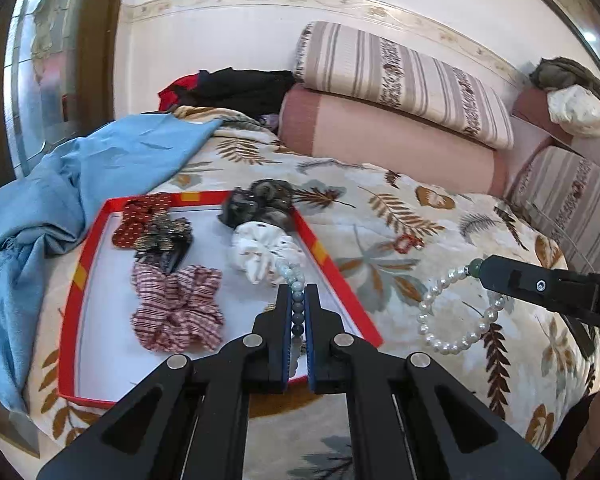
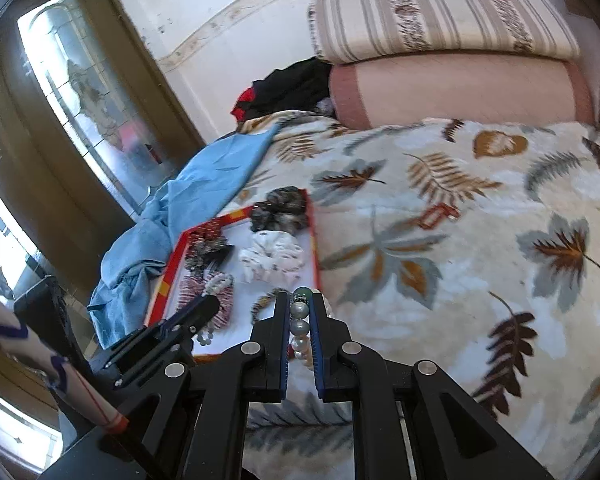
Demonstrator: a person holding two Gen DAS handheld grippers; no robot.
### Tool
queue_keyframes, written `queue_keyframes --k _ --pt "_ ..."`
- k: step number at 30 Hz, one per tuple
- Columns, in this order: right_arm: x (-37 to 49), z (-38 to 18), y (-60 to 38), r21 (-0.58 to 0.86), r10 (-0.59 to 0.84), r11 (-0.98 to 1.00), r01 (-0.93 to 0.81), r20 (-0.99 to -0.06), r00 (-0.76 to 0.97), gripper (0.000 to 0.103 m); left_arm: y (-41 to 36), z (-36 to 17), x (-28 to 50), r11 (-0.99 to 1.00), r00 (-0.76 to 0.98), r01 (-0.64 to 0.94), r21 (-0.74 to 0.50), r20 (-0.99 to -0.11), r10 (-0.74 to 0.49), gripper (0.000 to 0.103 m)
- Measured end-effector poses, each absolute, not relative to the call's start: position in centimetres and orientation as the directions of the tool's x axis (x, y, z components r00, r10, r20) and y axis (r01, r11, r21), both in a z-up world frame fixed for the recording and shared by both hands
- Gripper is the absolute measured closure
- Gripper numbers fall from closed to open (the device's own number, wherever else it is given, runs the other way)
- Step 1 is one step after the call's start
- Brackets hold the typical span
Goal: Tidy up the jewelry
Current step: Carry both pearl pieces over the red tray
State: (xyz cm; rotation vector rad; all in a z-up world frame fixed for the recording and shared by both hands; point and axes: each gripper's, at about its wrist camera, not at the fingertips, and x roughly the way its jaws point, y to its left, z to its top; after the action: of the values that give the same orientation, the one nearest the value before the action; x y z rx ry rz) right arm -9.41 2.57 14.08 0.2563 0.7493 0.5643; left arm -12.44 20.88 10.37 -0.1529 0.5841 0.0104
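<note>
Left gripper (image 1: 298, 294) is clamping a grey-green bead bracelet (image 1: 296, 300) at lower centre, over the red tray (image 1: 332, 264); right gripper (image 2: 301, 300) is clamping a pearl bracelet (image 2: 300, 330) at lower centre.

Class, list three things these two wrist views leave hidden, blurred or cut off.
1. Left wrist view: the grey-green bead bracelet is mostly hidden between the left gripper fingers.
2. Right wrist view: the pearl bracelet loop is hidden behind the right gripper.
3. Right wrist view: the small red item on the blanket is blurred.
</note>
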Motion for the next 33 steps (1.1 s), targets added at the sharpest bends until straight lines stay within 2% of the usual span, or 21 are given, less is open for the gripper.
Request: queue_keyframes --k 15,33 --pt "-8.1 14.9 9.1 0.409 0.631 0.774 -0.484 -0.563 0.534 0.093 25.7 10.5 -12.9 0.974 0.833 -0.177 -0.145 -0.549 0.070 0.097" --pt "-7.2 11.7 15.5 0.445 0.685 0.716 -0.538 -0.596 0.419 0.093 31.8 8.0 -12.4 0.923 0.745 -0.364 -0.122 -0.634 0.210 0.097"
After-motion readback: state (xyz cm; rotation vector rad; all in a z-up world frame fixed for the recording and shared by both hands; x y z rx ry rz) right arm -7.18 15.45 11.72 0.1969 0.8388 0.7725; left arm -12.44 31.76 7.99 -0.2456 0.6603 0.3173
